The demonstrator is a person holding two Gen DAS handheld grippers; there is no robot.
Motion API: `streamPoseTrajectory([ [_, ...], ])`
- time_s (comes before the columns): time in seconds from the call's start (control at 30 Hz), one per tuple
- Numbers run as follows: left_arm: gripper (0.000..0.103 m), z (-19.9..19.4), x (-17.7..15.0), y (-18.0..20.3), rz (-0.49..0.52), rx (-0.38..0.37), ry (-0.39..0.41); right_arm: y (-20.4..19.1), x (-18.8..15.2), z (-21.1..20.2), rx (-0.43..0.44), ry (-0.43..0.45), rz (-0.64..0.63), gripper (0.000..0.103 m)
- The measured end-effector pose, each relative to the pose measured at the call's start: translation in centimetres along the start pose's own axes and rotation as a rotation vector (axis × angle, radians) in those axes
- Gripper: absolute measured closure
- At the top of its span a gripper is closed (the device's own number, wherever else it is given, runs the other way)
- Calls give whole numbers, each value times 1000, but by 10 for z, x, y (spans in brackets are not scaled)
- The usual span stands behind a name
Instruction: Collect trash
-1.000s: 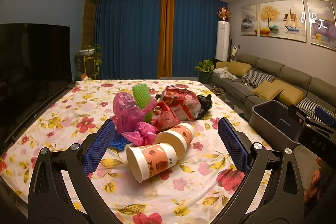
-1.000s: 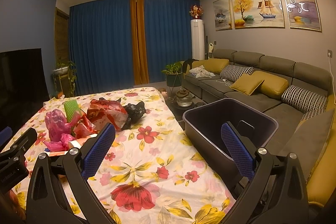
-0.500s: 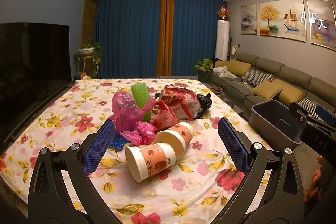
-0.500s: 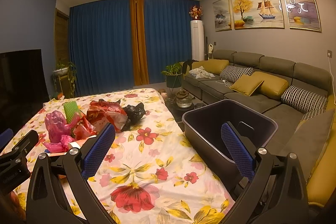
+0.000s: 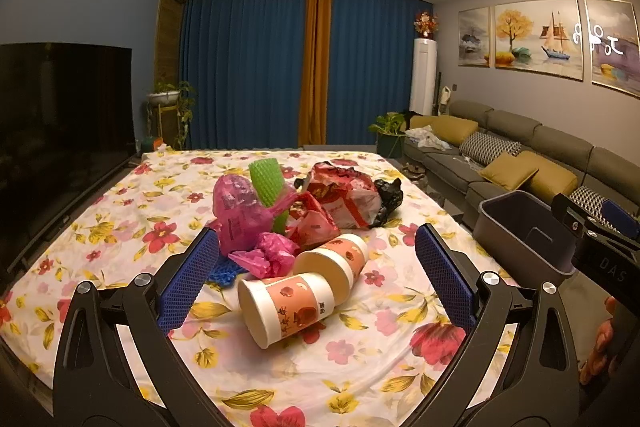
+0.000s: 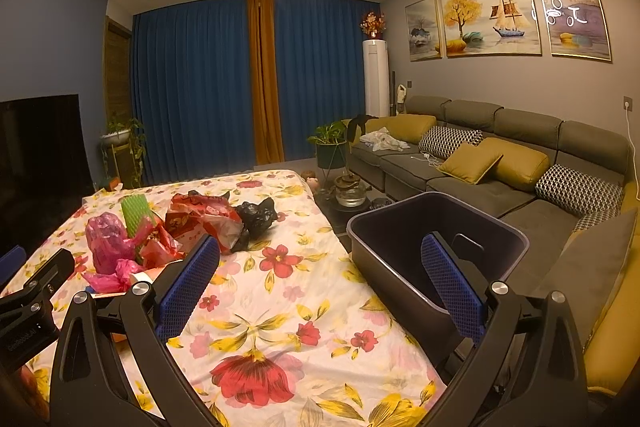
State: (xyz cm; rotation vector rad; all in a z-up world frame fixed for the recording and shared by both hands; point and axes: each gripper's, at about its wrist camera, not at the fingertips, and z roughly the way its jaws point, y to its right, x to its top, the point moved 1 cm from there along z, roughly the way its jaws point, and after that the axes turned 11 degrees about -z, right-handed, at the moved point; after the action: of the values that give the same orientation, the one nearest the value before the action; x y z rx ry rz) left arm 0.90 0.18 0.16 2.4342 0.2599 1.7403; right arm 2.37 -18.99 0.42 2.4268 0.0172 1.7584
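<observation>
Left wrist | left tool wide open, empty | right tool likewise | bin at table edge

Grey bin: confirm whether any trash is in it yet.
No: in the right wrist view the grey bin shows only bare inner walls, and the trash pile lies on the table.

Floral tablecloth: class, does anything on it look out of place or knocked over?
Yes. Two paper cups lie tipped on their sides, mouths facing the camera, beside a heap of crumpled wrappers and bags. The grey bin at the table edge looks empty.
</observation>
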Motion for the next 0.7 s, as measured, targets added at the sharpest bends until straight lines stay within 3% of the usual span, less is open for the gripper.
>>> streamPoseTrajectory([
  [0.7, 6, -1, 2, 1, 2, -7, 21, 1, 2, 0, -1, 15, 6, 5],
])
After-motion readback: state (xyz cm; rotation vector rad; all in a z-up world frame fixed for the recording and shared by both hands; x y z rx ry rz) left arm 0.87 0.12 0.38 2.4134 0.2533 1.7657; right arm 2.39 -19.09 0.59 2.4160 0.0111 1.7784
